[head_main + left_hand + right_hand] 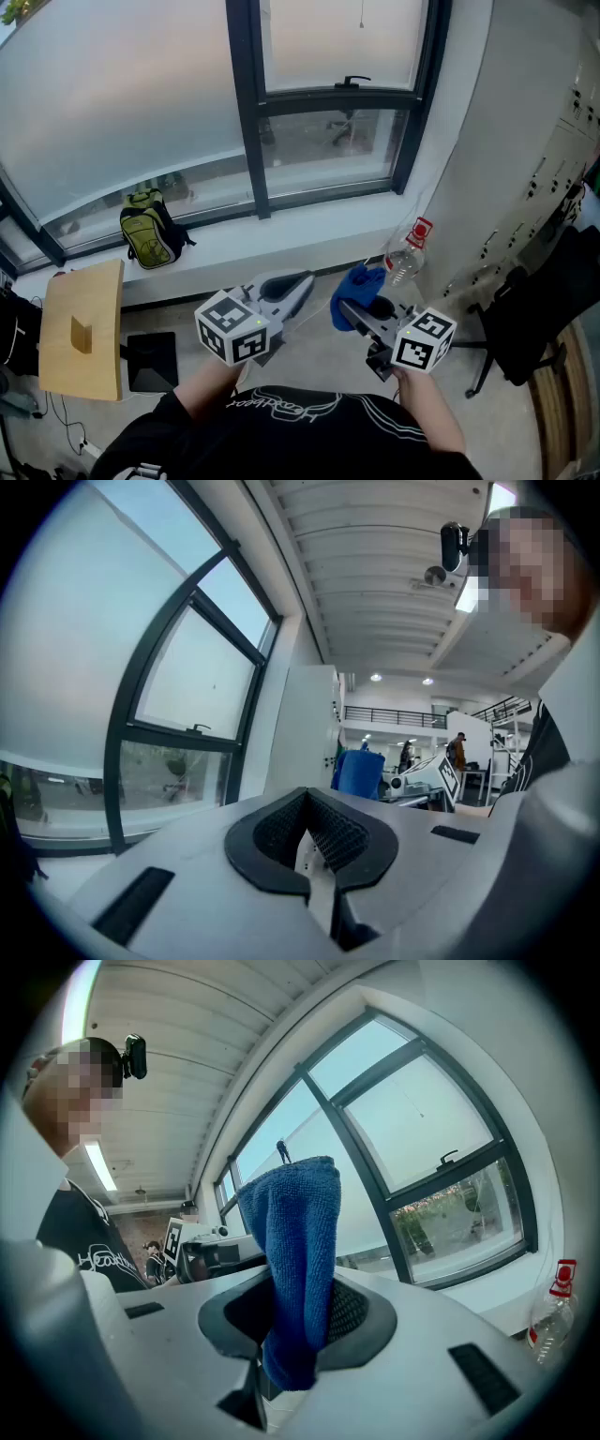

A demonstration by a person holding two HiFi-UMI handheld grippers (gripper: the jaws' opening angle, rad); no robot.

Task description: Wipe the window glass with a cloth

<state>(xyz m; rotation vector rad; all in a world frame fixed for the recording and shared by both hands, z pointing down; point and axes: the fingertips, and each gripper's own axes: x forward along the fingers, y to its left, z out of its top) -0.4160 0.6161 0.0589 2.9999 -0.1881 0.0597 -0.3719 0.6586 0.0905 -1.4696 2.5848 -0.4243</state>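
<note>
- Blue cloth (298,1241) is standing upright, pinched between the right gripper's (298,1330) clenched jaws, short of the window glass (122,94).
- Left gripper (312,841) is hovering alongside, jaws pressed together on nothing.

— What's on the window sill (281,246)?
— A green-and-black backpack (148,234) at the left. A clear plastic bottle (406,261) with a red label stands near the right corner.
— Lower down?
— A pale wooden panel (82,328) at the left, a black chair (534,314) at the right.
</note>
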